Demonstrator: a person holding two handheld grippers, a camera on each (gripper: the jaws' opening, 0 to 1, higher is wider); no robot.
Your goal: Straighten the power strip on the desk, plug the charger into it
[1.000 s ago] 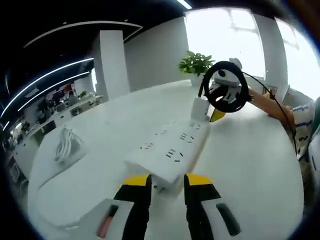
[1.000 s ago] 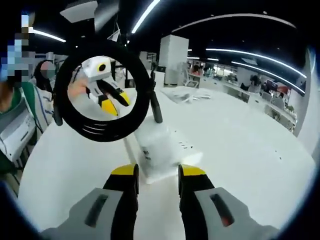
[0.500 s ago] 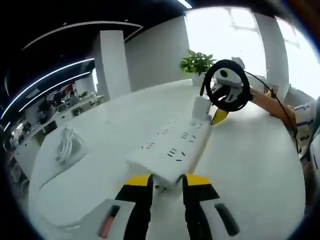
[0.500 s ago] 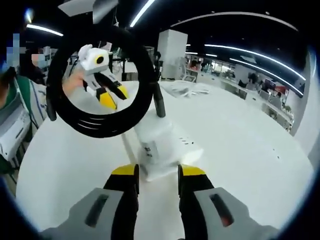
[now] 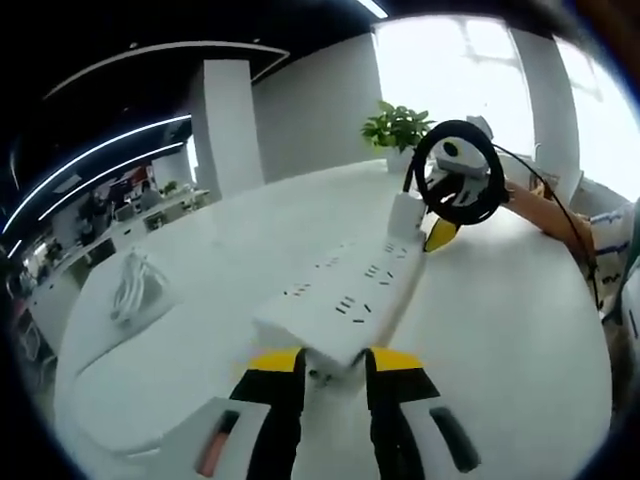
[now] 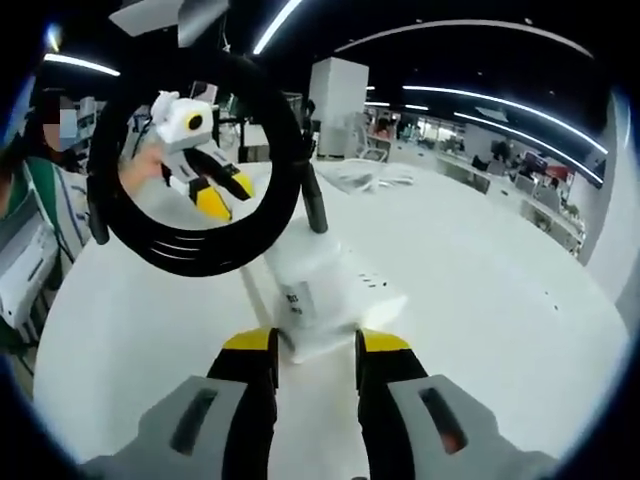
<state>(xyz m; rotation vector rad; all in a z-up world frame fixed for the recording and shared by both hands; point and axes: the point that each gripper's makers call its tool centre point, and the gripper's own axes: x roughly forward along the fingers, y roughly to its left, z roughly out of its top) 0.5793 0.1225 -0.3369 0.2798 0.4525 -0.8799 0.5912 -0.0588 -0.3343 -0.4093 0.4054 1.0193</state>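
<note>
A white power strip (image 5: 345,295) runs away from me across the white desk (image 5: 220,250). My left gripper (image 5: 332,362) is shut on its near end. At the far end a white charger (image 5: 403,212) stands on the strip, with a black coiled cable (image 5: 458,185) rising from it. The right gripper (image 5: 437,230) sits there too. In the right gripper view the charger (image 6: 305,285) lies between the jaws of my right gripper (image 6: 315,345), which is shut on it. The cable loop (image 6: 190,160) hangs above, and the left gripper (image 6: 215,195) shows through it. The strip (image 6: 375,295) lies beyond.
A bundle of white cable (image 5: 130,285) lies on the desk at the left, also far across as white cable (image 6: 370,180). A potted plant (image 5: 392,128) stands at the far edge. A person's arm (image 5: 545,210) reaches in from the right.
Almost nothing has changed. The black coil and the right gripper have drifted slightly, and both grippers keep their hold.
</note>
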